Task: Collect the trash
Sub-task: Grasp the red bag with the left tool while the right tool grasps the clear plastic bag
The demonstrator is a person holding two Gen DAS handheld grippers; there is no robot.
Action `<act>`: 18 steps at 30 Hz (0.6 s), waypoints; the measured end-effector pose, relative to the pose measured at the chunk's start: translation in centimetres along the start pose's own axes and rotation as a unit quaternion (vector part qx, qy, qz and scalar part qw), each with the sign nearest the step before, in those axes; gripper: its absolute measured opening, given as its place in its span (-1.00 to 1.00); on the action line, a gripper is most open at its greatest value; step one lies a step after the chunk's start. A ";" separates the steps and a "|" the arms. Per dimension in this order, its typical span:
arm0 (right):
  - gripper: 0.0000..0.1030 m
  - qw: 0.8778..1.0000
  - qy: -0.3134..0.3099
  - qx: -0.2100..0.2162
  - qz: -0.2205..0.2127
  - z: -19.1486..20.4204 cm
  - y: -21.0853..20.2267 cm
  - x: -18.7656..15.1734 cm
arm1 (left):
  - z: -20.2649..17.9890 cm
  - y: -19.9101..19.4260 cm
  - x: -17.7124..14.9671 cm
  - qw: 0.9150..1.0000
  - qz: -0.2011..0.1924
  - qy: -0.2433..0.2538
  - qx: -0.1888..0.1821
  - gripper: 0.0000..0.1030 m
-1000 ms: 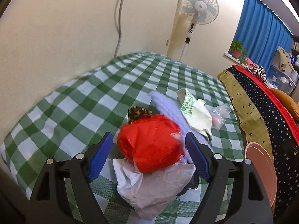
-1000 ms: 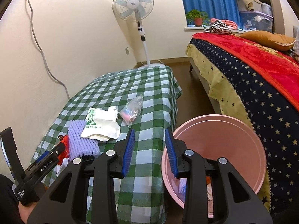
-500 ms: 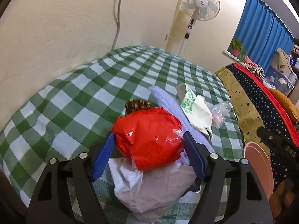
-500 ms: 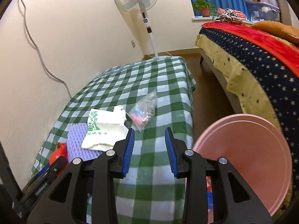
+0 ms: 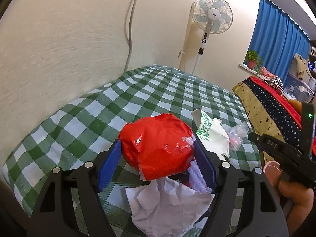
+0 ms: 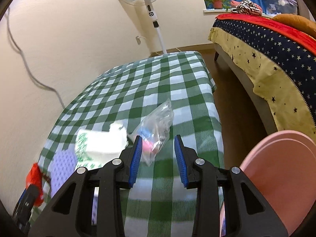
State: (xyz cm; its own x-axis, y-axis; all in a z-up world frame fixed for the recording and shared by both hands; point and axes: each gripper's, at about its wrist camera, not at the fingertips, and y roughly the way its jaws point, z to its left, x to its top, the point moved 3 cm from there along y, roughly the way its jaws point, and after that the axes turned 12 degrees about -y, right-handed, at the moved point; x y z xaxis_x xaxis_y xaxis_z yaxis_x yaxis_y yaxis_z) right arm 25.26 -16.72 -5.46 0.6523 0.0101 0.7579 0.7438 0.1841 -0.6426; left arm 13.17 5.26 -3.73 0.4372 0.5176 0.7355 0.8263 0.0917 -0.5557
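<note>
Red bag [image 5: 158, 148] clamped in left tool [image 5: 158, 165] | right tool [image 6: 158, 158] half-open, empty

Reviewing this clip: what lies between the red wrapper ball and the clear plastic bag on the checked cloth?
In the left wrist view, a white bamboo-print wrapper lies between the red wrapper ball and the clear plastic bag.
</note>
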 end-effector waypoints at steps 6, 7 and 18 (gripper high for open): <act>-0.33 1.000 0.007 -0.008 0.003 -0.6 2.0 1.2 | -0.4 0.3 -0.2 1.000 0.003 0.010 0.000 0.38; -0.33 1.000 0.008 -0.007 0.004 -0.7 2.3 1.4 | -0.3 0.4 0.0 1.000 0.003 0.009 -0.001 0.38; -0.88 1.000 -0.001 0.007 0.018 -0.6 3.7 1.7 | -0.5 0.2 0.0 1.000 0.003 0.007 -0.006 0.38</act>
State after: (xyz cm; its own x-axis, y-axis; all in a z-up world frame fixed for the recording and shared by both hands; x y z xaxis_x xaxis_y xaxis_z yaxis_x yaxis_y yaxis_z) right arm 29.24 -16.59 -6.65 0.6781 0.0184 0.7348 0.7178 0.1982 -0.6674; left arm 13.49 4.87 -3.71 0.4465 0.5056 0.7383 0.8281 0.0792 -0.5550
